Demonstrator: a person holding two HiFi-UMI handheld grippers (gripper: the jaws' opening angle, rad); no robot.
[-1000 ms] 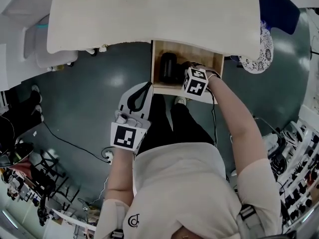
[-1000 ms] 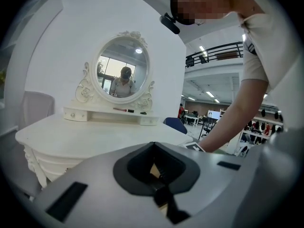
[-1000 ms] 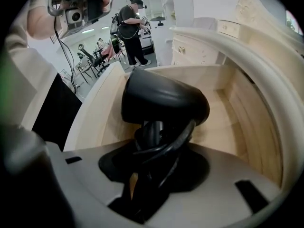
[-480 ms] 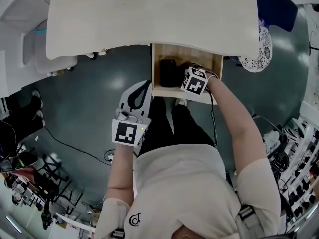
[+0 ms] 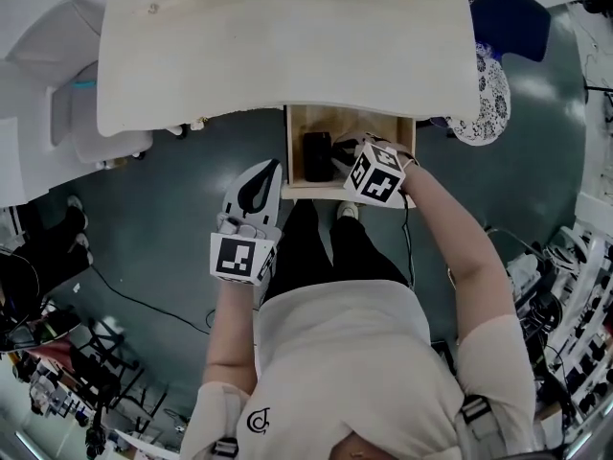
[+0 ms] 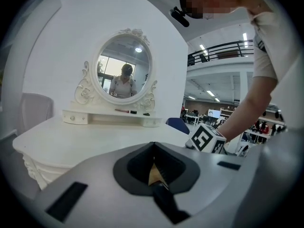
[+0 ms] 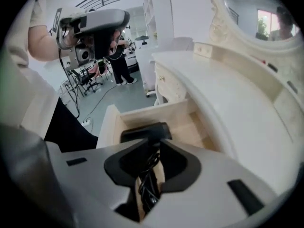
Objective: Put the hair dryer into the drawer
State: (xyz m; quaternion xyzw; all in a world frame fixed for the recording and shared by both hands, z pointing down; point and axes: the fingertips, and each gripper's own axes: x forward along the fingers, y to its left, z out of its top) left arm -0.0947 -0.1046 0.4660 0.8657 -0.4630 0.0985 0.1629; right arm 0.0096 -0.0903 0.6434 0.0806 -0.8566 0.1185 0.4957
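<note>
Pale wood lines the open drawer (image 5: 326, 192), which stands out from under the white dressing table (image 5: 287, 36) towards the person's legs. The black hair dryer (image 5: 317, 155) lies inside it, on the left part of the drawer floor, and its black cord (image 7: 148, 184) trails from it in loose loops. The right gripper (image 5: 347, 153) hangs over the drawer's right part, pointing steeply down. Its jaws have just been closing and stand a narrow way apart — the cord shows in the gap, but bare wood shows beside it and the pads do not press on it. The left gripper (image 5: 271, 164) is outside the drawer, near its front left corner, jaws closed together on nothing.
</note>
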